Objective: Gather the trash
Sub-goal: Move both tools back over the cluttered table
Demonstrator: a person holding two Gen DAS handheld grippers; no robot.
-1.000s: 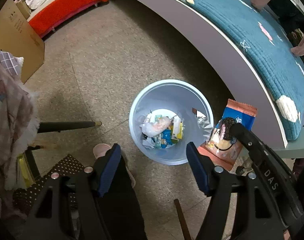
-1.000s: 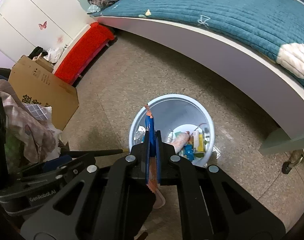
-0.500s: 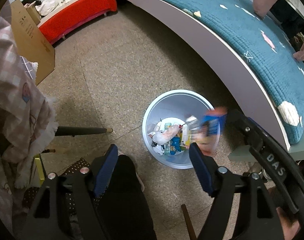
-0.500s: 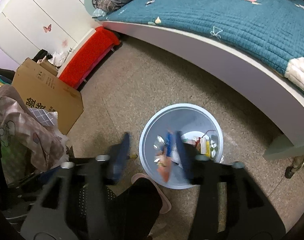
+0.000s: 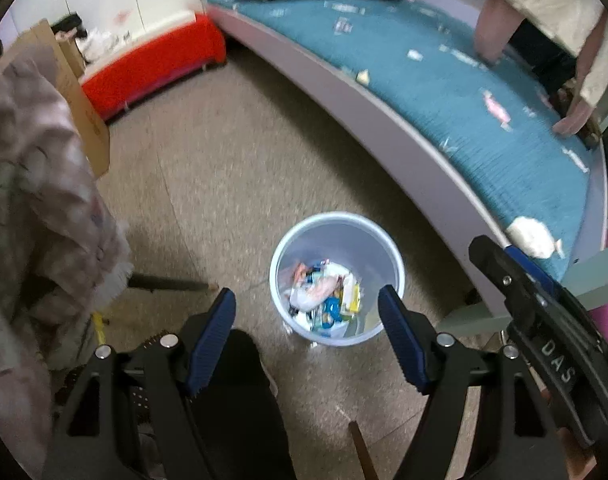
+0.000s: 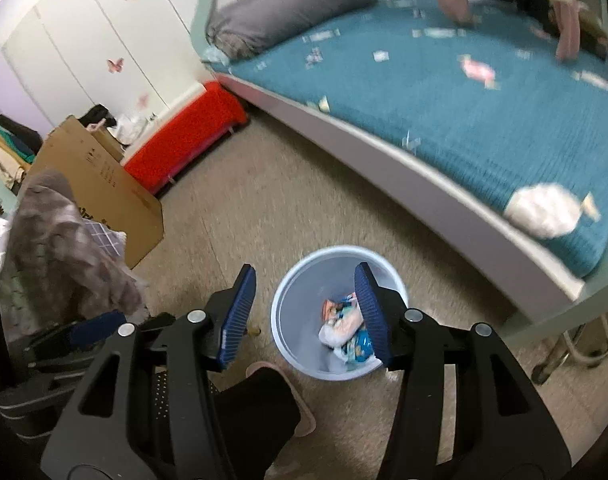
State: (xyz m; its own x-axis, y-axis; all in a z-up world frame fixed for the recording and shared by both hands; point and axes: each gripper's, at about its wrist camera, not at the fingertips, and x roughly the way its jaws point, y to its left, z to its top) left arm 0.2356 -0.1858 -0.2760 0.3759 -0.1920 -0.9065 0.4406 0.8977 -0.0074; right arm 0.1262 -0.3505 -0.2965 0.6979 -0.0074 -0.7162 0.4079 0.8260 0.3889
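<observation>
Orange wrapper point(image 6: 331, 309) now in bin point(image 6: 299, 344); right tongs point(image 6: 304, 312) released, empty.

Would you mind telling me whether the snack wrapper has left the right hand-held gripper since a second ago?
Yes. The right hand-held gripper is now open, and the wrapper lies down in the bin.

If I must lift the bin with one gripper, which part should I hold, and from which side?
Grip the rim of the bin from above, one finger inside the wall and one outside. The bin stands upright and open, its wall thin and its body likely too wide for the jaws. The side nearest the right gripper seems easiest.
</observation>
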